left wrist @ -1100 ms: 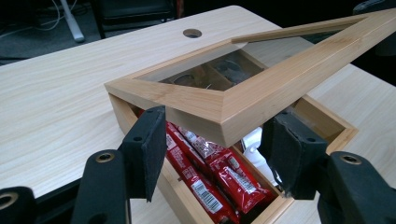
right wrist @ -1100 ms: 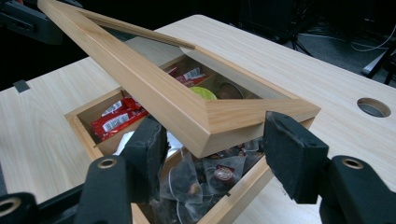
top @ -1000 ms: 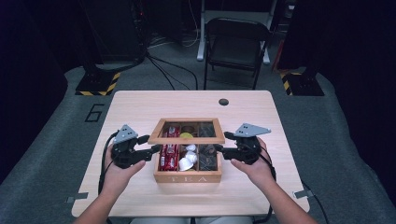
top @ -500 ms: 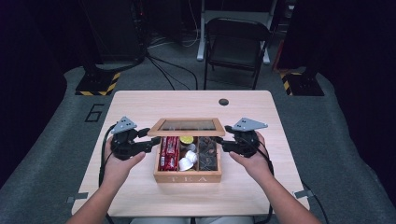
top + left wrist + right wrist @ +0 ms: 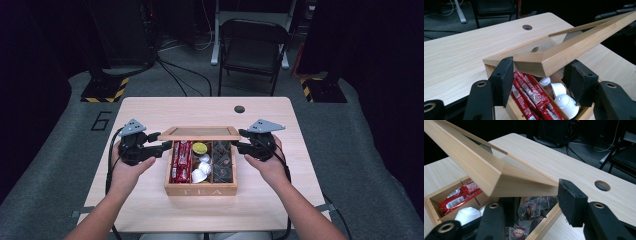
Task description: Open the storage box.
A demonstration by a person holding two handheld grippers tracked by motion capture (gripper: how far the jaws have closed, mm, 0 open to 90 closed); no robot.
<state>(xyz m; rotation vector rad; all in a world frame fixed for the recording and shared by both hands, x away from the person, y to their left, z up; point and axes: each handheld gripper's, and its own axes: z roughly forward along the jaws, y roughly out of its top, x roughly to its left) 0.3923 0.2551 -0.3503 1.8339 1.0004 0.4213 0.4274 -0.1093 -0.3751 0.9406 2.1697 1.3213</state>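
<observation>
Though ringed by a dark room with a grey floor (image 5: 60,165) and a black folding chair (image 5: 252,45) behind, stands lit as a pale wooden desk (image 5: 150,107). Bears near its front middle a wooden tea box (image 5: 200,190), glass lid (image 5: 202,132) tilted up over red packets (image 5: 181,160) and white cups (image 5: 200,172). Reaching in level from either side: left gripper (image 5: 162,145), fingers narrow and clamped on the lid's left corner; right gripper (image 5: 239,142), fingers just closing astride the right corner, grip impossible to tell.

high view looks forward and down over the table (image 5: 150,107); both gripper views sit close at opposite ends of the tea box (image 5: 201,189), sharing its raised lid (image 5: 200,132).
</observation>
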